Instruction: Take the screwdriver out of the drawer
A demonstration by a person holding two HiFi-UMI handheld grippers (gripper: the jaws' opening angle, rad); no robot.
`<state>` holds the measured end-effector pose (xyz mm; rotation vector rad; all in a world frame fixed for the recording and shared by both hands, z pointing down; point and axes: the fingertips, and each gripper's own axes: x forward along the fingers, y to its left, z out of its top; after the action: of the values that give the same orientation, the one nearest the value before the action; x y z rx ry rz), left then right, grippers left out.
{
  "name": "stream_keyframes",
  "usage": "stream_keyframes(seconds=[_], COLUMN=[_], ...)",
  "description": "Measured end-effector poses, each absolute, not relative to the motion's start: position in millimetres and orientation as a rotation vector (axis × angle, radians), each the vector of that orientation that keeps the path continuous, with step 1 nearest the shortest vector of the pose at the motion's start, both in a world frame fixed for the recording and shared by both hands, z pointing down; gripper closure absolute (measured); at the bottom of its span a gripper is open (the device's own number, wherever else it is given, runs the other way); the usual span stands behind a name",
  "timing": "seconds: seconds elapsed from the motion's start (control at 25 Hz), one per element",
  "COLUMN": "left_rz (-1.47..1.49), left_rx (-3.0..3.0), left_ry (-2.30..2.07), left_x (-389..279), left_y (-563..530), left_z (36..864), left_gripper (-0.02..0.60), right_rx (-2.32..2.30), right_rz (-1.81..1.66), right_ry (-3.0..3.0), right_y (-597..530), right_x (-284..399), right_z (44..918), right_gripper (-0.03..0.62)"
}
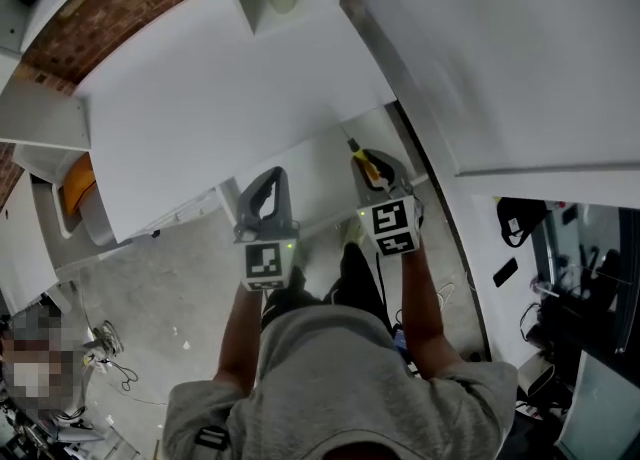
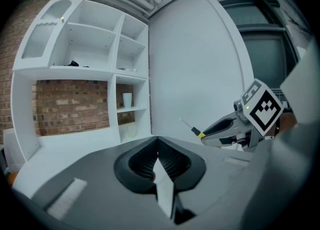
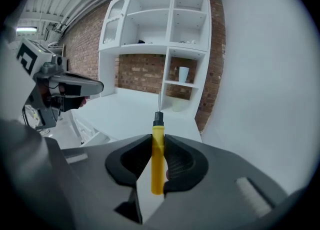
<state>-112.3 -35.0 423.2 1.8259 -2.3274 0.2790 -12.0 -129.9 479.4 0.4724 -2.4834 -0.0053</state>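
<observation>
Tally. Grippers: two, my left gripper (image 2: 158, 155) and my right gripper (image 3: 159, 143). Marker cubes: two, left cube (image 1: 268, 262) and right cube (image 1: 390, 227). Screwdriver (image 3: 158, 161): one. Shelf unit (image 3: 150, 49): one. Cup (image 3: 183, 74): one.

The screwdriver (image 3: 157, 159) is marked by a yellow handle, black collar and silver shaft. The left gripper (image 2: 157, 144) and right gripper (image 3: 159, 138) are finished in grey with black ribbed pads, and their cubes (image 1: 265, 263) are printed with black-and-white squares. The shelves (image 3: 167, 49) and counter (image 1: 200, 118) are painted white against a red-brown brick wall (image 3: 145, 79), and a grey shirt (image 1: 340, 378) is worn.
</observation>
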Motion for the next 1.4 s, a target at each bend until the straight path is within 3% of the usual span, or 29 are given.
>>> stream_keyframes(seconds=[0.64,1.4], left_rz=[0.229,0.213], left_rx=[2.027,2.287], left_ry=[-2.293,-2.129], left_x=[-84.6,-31.8], left_y=[-24.0,-19.0], left_z=[362.6,334.4], left_gripper=[0.569,0.569], right_rx=[0.774,1.134], right_rz=[0.004,0.01], right_ry=[-2.63,-2.618], right_y=[-101.0,-75.3], right_x=[28.6,106.4], right_z=[389.5,353.1], right_gripper=[0.516,0.516])
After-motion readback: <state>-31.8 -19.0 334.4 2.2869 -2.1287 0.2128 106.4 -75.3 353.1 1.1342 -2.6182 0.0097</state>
